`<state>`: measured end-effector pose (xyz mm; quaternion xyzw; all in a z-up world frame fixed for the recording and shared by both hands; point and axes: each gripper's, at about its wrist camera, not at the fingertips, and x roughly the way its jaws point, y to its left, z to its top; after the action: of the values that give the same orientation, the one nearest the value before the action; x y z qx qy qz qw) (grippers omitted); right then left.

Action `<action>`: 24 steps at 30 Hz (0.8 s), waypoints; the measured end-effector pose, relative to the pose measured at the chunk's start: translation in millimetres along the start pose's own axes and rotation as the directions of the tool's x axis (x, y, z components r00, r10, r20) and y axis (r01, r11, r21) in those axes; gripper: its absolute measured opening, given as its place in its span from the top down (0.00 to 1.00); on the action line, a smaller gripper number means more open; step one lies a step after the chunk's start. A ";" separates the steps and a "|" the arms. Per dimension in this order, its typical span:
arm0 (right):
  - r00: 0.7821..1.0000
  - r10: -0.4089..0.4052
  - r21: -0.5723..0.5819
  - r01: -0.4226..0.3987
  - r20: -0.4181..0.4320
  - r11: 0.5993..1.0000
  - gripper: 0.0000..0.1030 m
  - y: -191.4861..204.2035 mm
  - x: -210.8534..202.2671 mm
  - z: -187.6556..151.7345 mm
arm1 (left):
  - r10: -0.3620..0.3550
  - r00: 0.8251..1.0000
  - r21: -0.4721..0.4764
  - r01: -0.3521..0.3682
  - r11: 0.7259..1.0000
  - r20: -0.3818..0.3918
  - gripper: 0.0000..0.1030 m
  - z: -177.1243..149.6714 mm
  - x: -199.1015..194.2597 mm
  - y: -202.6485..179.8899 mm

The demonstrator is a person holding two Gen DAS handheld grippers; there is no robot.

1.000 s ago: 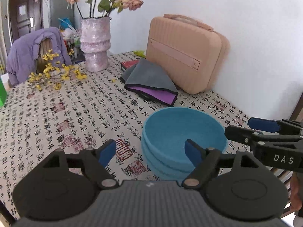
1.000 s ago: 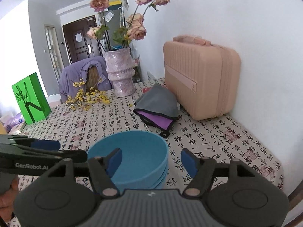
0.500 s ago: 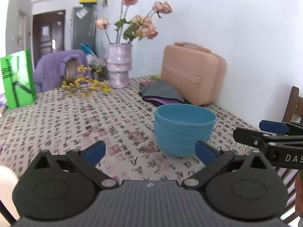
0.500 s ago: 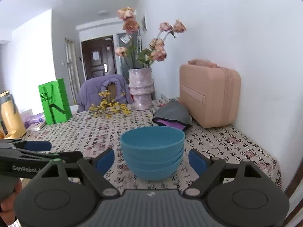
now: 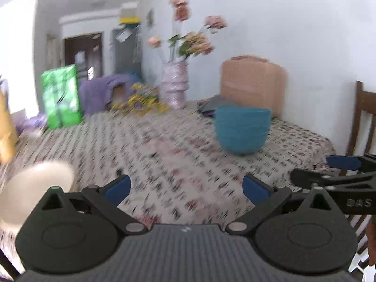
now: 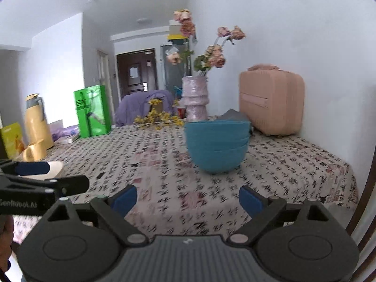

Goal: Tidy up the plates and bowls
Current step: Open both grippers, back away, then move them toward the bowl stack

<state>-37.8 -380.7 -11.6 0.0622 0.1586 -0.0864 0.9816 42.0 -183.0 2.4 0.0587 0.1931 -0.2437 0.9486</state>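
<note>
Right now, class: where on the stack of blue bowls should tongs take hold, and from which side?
Grip the top rim of the stack of blue bowls, from above, one finger inside, one outside. The bowls stand upright and nested, and their rounded walls taper downward, so a side pinch would likely slip.

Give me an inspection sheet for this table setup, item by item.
Surface: table under a calligraphy-print cloth.
Job's things: stack of blue bowls standing upright; cream plate at the near left edge.
Clutter: vase of roses, yellow sprigs, pink case, folded grey cloth.
Grippers: left hand-held gripper open and empty; right hand-held gripper opening, nothing between its jaws.
Cables: nothing seen.
Surroundings: green box, yellow thermos, wooden chair, dark door.
</note>
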 end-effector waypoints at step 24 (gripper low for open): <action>1.000 0.021 0.005 -0.021 -0.006 1.000 0.07 8.7 8.4 -4.9 | 0.049 0.999 -0.040 -0.049 0.998 0.018 0.00 -2.2 -6.7 12.6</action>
<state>-29.8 -372.8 -18.2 0.0664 0.1608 -0.0765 0.9818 42.0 -168.6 3.2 0.0424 0.1876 -0.2170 0.9570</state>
